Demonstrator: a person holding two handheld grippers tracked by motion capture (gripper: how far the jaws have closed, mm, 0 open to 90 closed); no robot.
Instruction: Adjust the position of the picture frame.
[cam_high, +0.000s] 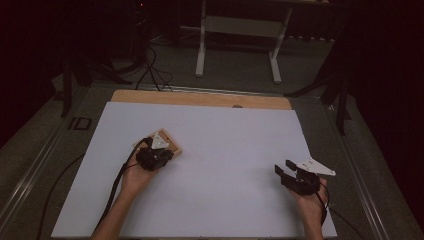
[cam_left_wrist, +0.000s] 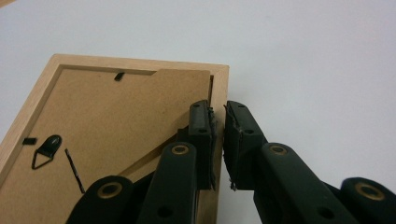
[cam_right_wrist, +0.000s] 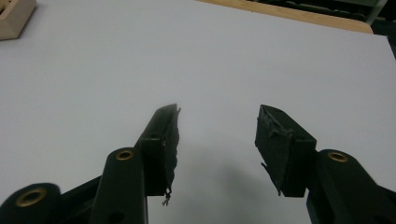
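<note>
A light wooden picture frame (cam_high: 175, 147) lies face down on the left part of the white sheet. In the left gripper view its brown backing board (cam_left_wrist: 116, 116) shows, with a small black hanger (cam_left_wrist: 46, 149) on it. My left gripper (cam_left_wrist: 219, 112) is shut on the frame's right rim, one jaw over the backing and the other outside the rim. From above, the left gripper (cam_high: 166, 152) sits at the frame's near side. My right gripper (cam_high: 282, 168) hovers open over bare sheet at the right, nothing between its jaws (cam_right_wrist: 217, 121). A corner of the frame (cam_right_wrist: 14, 18) shows far left there.
The white sheet (cam_high: 225, 150) covers most of a wooden tabletop (cam_high: 200, 98). Beyond the table stands a white desk frame (cam_high: 200, 50), with dark cables (cam_high: 150, 70) on the floor. A cable (cam_high: 112, 192) trails from the left gripper along the forearm.
</note>
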